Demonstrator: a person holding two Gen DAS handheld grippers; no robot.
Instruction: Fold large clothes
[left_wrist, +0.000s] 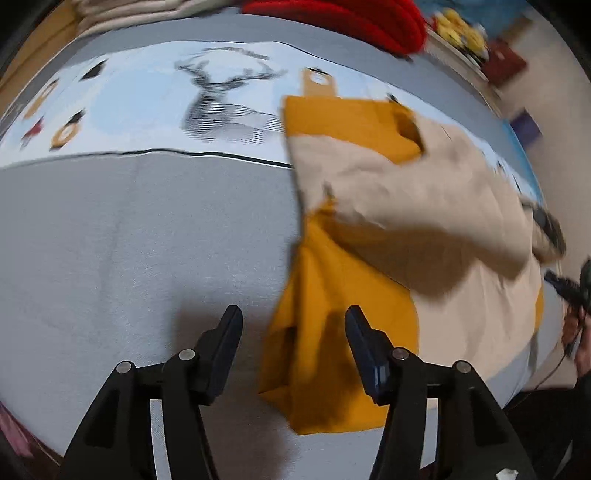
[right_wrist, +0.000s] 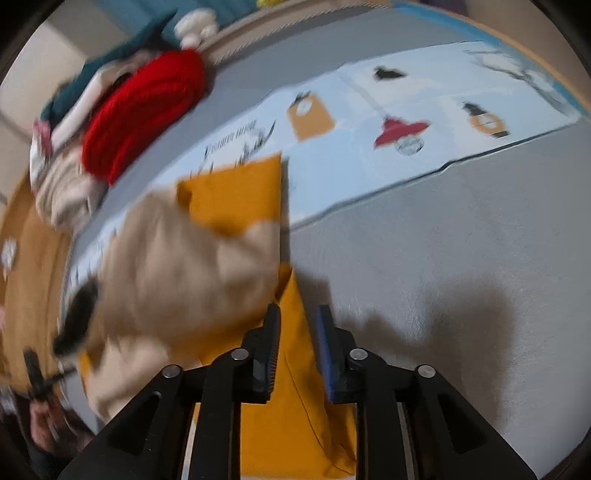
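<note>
A mustard and beige garment (left_wrist: 369, 236) lies partly folded on a grey bed cover (left_wrist: 129, 240), its far edge on a printed light-blue cloth (left_wrist: 147, 110). The left gripper (left_wrist: 293, 321) hovers with jaws apart, the mustard edge below the gap, pads clear of it. The right gripper (right_wrist: 298, 319) stands narrowly open above mustard fabric, gripping nothing.

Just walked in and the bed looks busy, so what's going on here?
A person holding a gripper in each hand is folding a mustard and beige garment on a grey bedspread. The left gripper and right gripper both stand open over the mustard fabric, gripping nothing. A red knit sits among other clothes at the bed's far side.
</note>
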